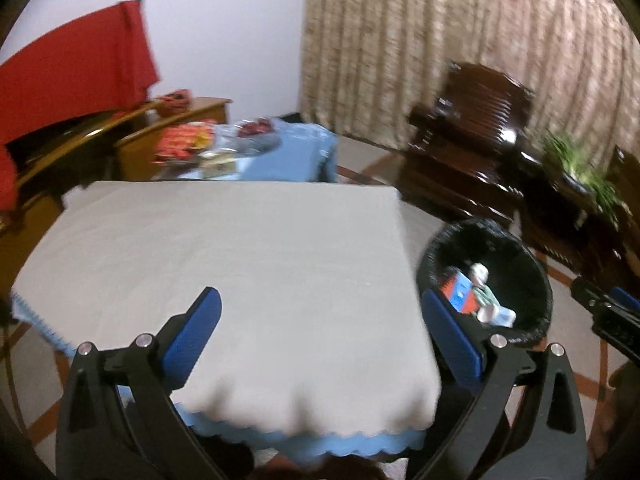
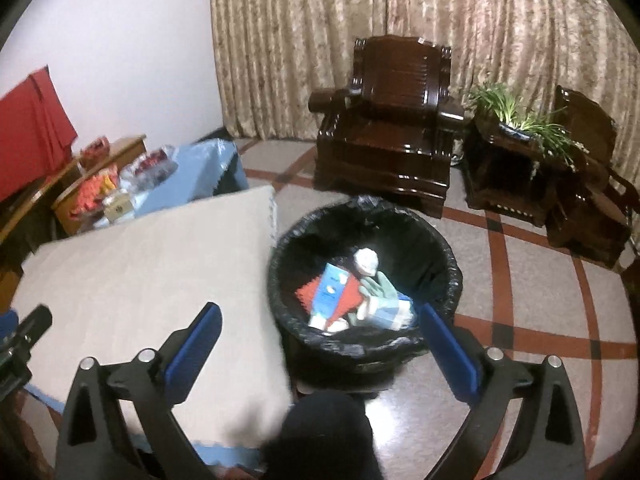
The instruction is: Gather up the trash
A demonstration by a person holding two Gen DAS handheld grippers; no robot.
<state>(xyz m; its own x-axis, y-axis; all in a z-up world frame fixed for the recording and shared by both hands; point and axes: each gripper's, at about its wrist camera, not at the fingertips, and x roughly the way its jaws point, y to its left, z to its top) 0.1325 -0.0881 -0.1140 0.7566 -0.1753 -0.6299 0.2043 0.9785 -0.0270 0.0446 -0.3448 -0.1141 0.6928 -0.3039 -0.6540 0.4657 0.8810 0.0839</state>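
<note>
Blue-padded fingers (image 1: 200, 332) of the left gripper (image 1: 320, 324) stand spread wide with nothing between them, hanging over the beige tablecloth (image 1: 240, 260) in the lower centre of the left wrist view. Likewise the right gripper (image 2: 320, 332) has its fingers (image 2: 200, 336) splayed fully apart and empty, one over the cloth's corner, the other over the floor beside the bin. No earlier view is given, so only this open stance can be told

Trash sits inside the black-lined bin (image 2: 440, 264), at centre frame in the right wrist view and at right of centre in the left. A blue and white carton (image 2: 330, 292) lies tilted, its long axis running from upper left to lower right, over a red wrapper (image 2: 352, 300). A crumpled white paper ball (image 2: 366, 261) rests just above them, with a pale green rag (image 2: 380, 286) beside it. Contents look blurred in the left view

Dark wooden armchair (image 2: 384, 128) stands beyond the bin, before patterned curtains (image 2: 400, 20)
</note>
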